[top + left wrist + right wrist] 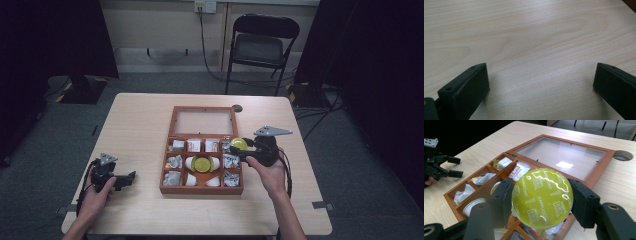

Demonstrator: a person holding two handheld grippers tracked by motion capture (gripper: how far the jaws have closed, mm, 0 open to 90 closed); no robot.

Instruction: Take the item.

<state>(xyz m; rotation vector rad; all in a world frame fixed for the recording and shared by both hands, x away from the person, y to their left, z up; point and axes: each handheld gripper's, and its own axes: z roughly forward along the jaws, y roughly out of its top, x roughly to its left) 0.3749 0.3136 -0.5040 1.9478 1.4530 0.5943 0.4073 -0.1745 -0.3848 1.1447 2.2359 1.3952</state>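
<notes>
Right gripper [541, 202]: I am holding a capsule [542, 198] between its jaws, pads pressing on both sides, the yellow-green foil lid facing the right gripper camera.
Capsule: I am seeing it above the right side of the box [201, 189] in the high view, clear of the compartments.
Left gripper [541, 82]: I am keeping its jaws wide apart with nothing between them, low over bare wood; in the high view it is sitting well left of the box.
Table [140, 120]: I am working on pale wood with a visible grain and a round cable hole [237, 108] just beyond the box's far right corner.
Box: I am looking at a reddish wooden tray of small compartments, its glass lid [561, 157] lying open and flat on the far side.
Contents: I am seeing white and silvery packets around the outer cells, white cups along the middle, and a second capsule [202, 163] lying in the centre cell.
Room: I am seeing a grey floor, dark curtains to both sides, a black folding chair [262, 47] behind the table and a cable running down from a wall socket.
Open room: I am finding bare table on all sides of the box, widest on the left.
Edges: I am seeing the near table edge just behind both forearms.
Hard to make out: I am unable to read the packet labels, and the capsule is hiding the cells beneath it in the right gripper view.
</notes>
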